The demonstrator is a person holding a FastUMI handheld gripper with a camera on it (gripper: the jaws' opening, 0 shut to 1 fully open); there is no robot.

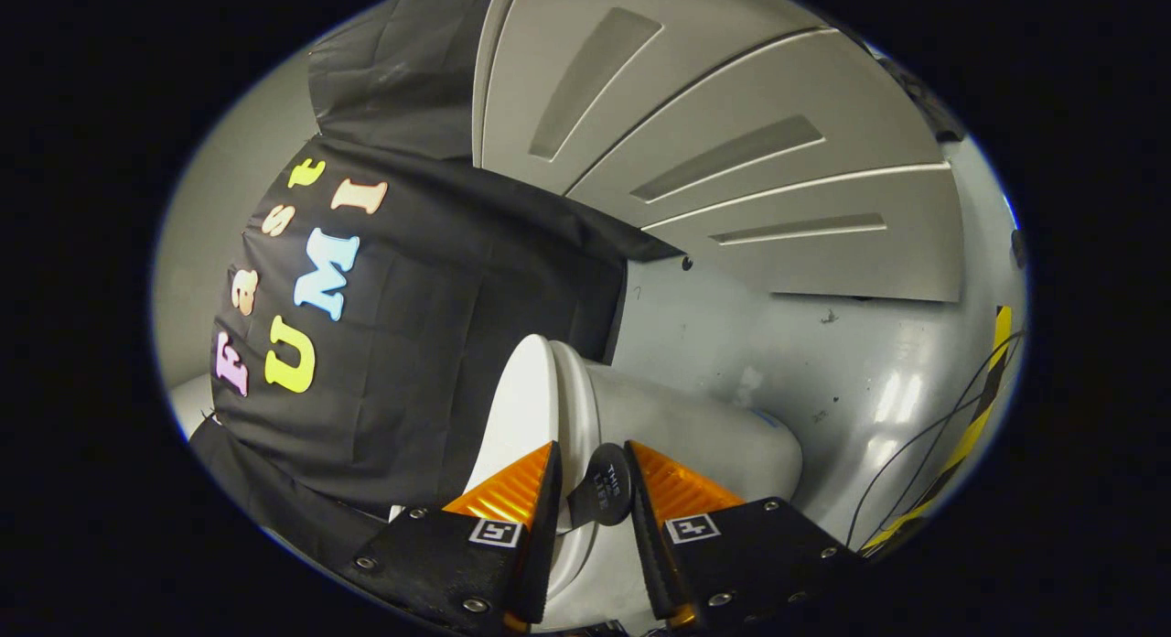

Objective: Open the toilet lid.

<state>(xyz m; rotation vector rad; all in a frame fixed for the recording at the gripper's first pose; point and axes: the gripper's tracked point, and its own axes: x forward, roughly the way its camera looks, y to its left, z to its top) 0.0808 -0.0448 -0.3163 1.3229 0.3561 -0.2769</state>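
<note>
The view is rolled on its side, so the white toilet lies sideways just ahead of my fingers. Its lid rests against the seat, with the bowl on the far side of the seat. A round black tab sticks out from the lid's front edge. My gripper is open around this tab. The tab sits between the fingertips, against one finger, and a thin strip of white shows between it and the other finger.
Black cloth hangs behind the toilet on the lid's side. A grey floor runs past the bowl, with thin cables and a yellow-and-black striped strip at its edge. Grey panelled doors stand beyond.
</note>
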